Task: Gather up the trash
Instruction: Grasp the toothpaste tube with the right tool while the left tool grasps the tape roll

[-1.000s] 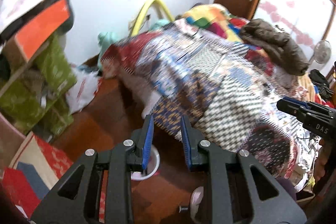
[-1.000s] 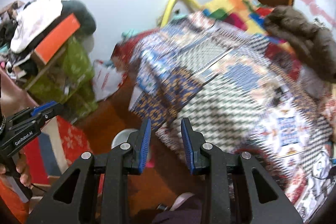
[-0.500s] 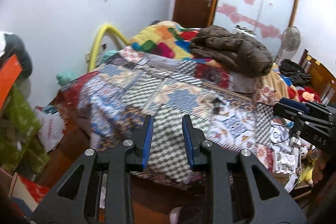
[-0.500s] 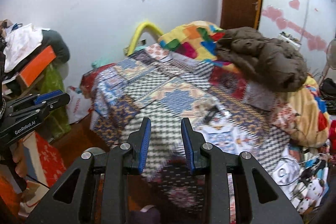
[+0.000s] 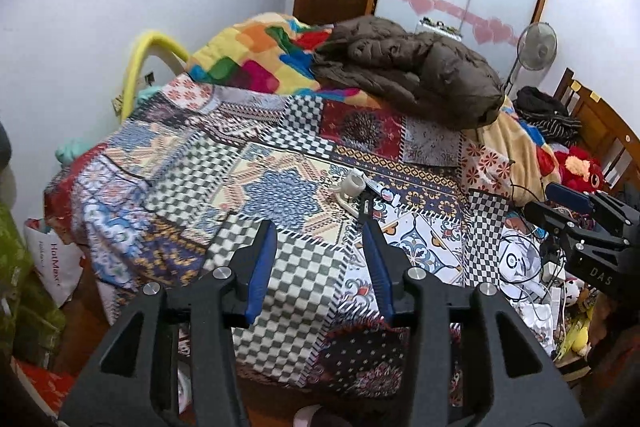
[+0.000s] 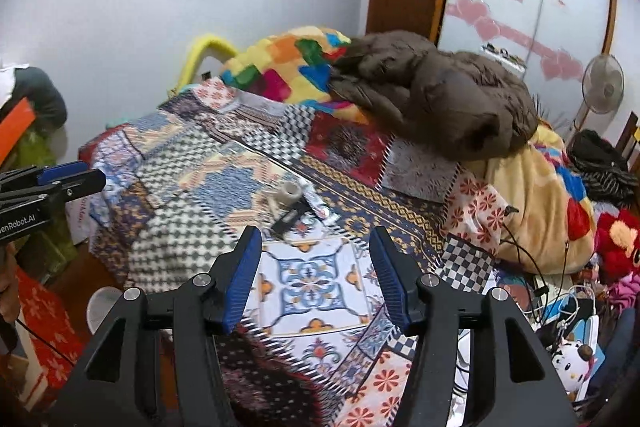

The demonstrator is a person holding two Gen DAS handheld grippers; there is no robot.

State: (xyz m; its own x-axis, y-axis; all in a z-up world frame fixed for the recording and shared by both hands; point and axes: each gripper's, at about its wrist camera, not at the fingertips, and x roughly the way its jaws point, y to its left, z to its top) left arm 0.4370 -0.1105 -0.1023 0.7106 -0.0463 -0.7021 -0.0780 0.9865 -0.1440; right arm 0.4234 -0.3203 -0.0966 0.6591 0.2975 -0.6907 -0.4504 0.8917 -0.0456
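Small trash lies in the middle of the patchwork bed cover [image 5: 280, 195]: a beige tape roll [image 5: 354, 183], a white wrapper [image 5: 384, 193] and a dark flat piece [image 5: 366, 205]. In the right wrist view I see the same roll [image 6: 290, 189], silver wrapper [image 6: 318, 205] and dark piece [image 6: 288, 219]. My left gripper [image 5: 318, 247] is open and empty, held short of the bed's near edge. My right gripper [image 6: 314, 255] is open and empty, above the bed's near part, just short of the trash.
A brown jacket [image 5: 412, 75] and a colourful blanket [image 5: 256, 55] lie at the bed's far end. Cables and toys [image 5: 532, 279] crowd the right side. A white bin [image 6: 102, 307] stands on the floor at the left, beside bags [image 5: 52, 267]. A fan [image 5: 536, 47] stands behind.
Both grippers rose from pointing at the floor and the bed's side to looking over the bed top. Both sets of jaws opened wider.
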